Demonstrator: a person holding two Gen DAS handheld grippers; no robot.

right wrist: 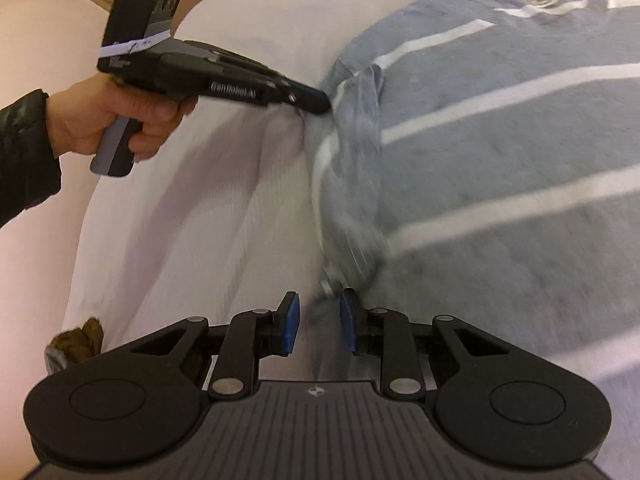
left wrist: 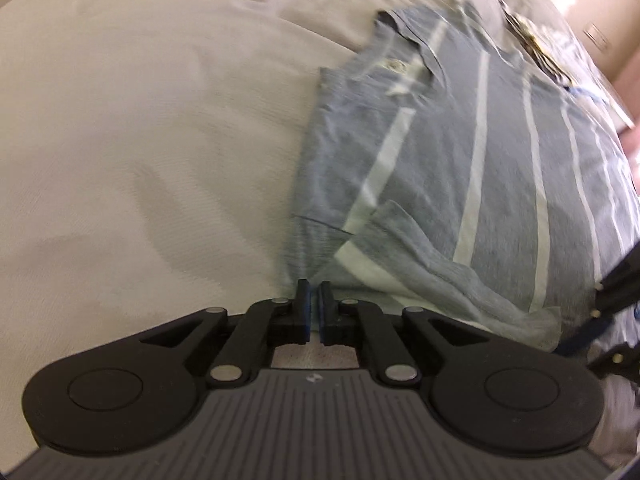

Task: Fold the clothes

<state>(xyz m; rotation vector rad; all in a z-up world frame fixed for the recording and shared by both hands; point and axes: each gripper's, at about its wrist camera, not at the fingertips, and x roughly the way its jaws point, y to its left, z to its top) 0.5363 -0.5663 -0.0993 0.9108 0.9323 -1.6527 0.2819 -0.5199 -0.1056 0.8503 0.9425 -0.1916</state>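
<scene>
Jaws of the left gripper (left wrist: 313,300) pinch the grey white-striped cotton shirt (left wrist: 460,152) at its side edge. The right gripper (right wrist: 319,322) has its jaws apart around a blurred fold of that edge. Bare cream bedsheet (left wrist: 140,140) spreads wide beside the shirt.

Pale lettering on the side of the black handheld left gripper (right wrist: 316,102) is too blurred to read reliably.
</scene>
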